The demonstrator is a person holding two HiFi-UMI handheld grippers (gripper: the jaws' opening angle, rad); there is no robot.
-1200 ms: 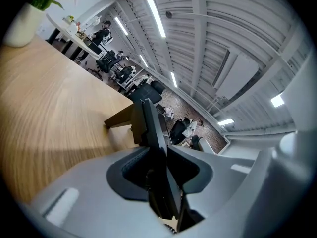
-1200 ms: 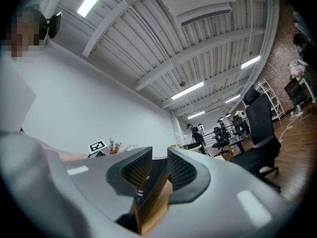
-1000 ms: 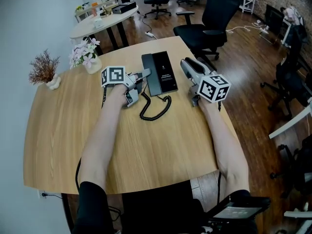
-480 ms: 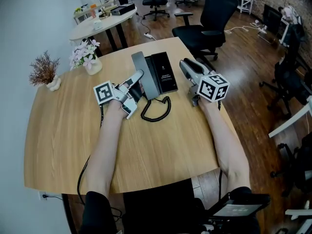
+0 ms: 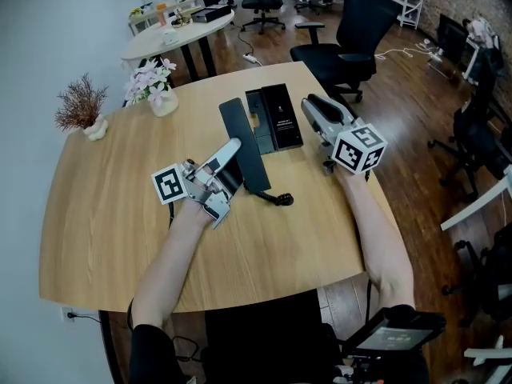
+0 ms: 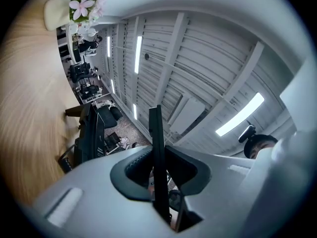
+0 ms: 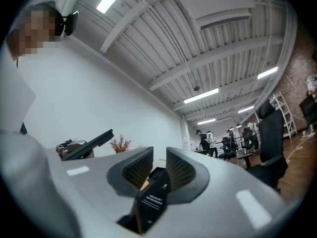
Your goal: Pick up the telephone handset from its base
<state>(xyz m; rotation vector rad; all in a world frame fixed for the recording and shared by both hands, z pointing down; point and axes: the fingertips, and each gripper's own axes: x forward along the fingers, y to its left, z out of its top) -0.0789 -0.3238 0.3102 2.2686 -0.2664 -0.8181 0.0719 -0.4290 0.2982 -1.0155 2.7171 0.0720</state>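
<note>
The black telephone handset [image 5: 242, 141] is off its base and tilted up, with my left gripper [image 5: 228, 170] shut on its lower end. In the left gripper view the handset [image 6: 157, 148] stands edge-on, and the jaws of that gripper [image 6: 157, 165] have just closed onto it. The black base [image 5: 282, 114] lies flat on the wooden table [image 5: 104, 214]. My right gripper [image 5: 314, 106] is at the base's right edge. Its jaws have just been closing a little but stand apart. The base [image 7: 151, 202] shows through the gap of the right gripper [image 7: 159, 170]. The cord [image 5: 276, 198] trails from the handset.
A pot of pink flowers [image 5: 156, 86] and a dried plant [image 5: 80, 110] stand at the table's far left. A black office chair [image 5: 352, 22] is behind the table at the right. A round table [image 5: 172, 30] stands further back.
My left gripper has lifted the handset off the base, drawn it toward me and tilted it up. The coiled cord has pulled out straighter. The right gripper stays beside the base.
</note>
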